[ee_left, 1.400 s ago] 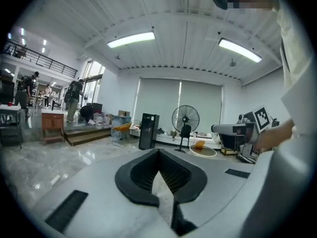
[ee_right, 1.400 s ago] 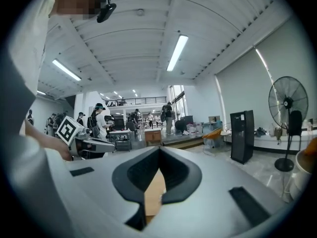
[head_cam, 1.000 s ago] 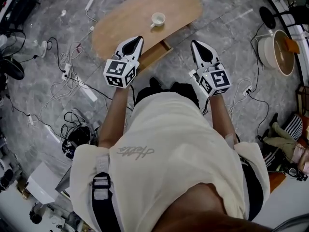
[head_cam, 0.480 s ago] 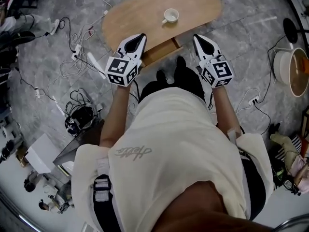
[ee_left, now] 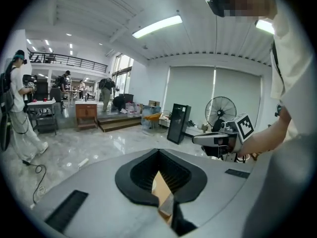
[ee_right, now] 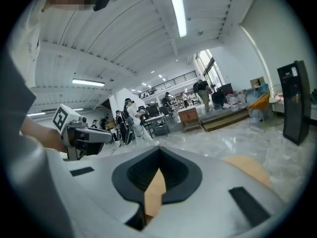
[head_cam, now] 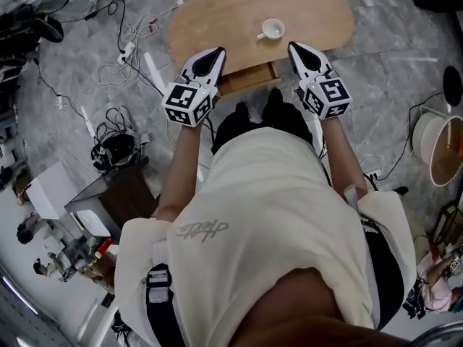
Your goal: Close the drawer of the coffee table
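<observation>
The oval wooden coffee table (head_cam: 217,13) lies at the top of the head view, with a white cup (head_cam: 273,29) on it. Its drawer (head_cam: 249,78) sticks out a little from the near edge, between my two grippers. My left gripper (head_cam: 219,50) hovers just left of the drawer, jaws shut and empty. My right gripper (head_cam: 292,45) hovers just right of it, also shut on nothing. In the left gripper view the left gripper (ee_left: 158,150) points out over the room. In the right gripper view the right gripper (ee_right: 159,148) does the same, with the table's top (ee_right: 245,165) below right.
Cables and a power strip (head_cam: 153,71) trail over the grey floor to the left. A dark box (head_cam: 116,194) and a white box (head_cam: 51,194) stand at lower left. A round tub (head_cam: 441,150) sits at the right. The person's black shoes (head_cam: 253,114) stand before the drawer.
The person has stepped toward the table. Both grippers are now closer to the drawer, one on each side. Both stay shut.
</observation>
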A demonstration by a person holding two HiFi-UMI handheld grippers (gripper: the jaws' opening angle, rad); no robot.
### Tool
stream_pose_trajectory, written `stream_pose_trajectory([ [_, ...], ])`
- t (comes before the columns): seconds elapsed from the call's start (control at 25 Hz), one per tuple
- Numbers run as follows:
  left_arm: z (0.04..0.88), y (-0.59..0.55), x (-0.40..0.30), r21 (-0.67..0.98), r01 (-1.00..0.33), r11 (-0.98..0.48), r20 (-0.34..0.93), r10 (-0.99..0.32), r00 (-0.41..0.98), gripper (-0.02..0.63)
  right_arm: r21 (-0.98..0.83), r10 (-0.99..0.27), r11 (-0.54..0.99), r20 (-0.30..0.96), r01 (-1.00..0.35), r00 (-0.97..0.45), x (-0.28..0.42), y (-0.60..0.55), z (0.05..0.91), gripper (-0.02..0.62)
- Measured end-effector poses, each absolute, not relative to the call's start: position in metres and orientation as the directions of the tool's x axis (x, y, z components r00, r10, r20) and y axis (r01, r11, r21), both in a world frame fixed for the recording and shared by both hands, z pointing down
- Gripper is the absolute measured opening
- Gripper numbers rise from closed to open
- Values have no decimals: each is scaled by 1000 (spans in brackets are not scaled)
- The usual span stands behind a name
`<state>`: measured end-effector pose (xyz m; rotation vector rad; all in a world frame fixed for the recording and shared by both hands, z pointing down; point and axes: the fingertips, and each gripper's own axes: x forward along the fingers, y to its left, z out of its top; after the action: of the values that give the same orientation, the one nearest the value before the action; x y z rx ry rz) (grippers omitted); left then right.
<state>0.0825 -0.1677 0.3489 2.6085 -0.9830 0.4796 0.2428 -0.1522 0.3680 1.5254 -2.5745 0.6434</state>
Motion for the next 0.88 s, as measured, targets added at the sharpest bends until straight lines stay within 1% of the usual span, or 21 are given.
stream_pose_trajectory([
  [0.16,371,-160,53,216,-741,-635,446,-611,654,5,-342,-759,464,324,-817,-566,218,-160,394,-6],
  [0.28,406,-144,29,242,-783,-572,500,-618,606,5,-350,-710,496,364,-795,-603,203,-157,419,-6],
  [0.4,444,-129,12,258,-815,-519,559,-608,564,5,-385,-665,493,412,-780,-624,194,-150,450,-6],
  [0.64,525,-110,-15,317,-826,-466,629,-548,551,5,-478,-558,392,556,-786,-616,170,-133,552,-6],
  [0.88,641,-73,-29,388,-815,-431,738,-384,555,5,-516,-452,219,699,-828,-555,164,-113,657,-6],
])
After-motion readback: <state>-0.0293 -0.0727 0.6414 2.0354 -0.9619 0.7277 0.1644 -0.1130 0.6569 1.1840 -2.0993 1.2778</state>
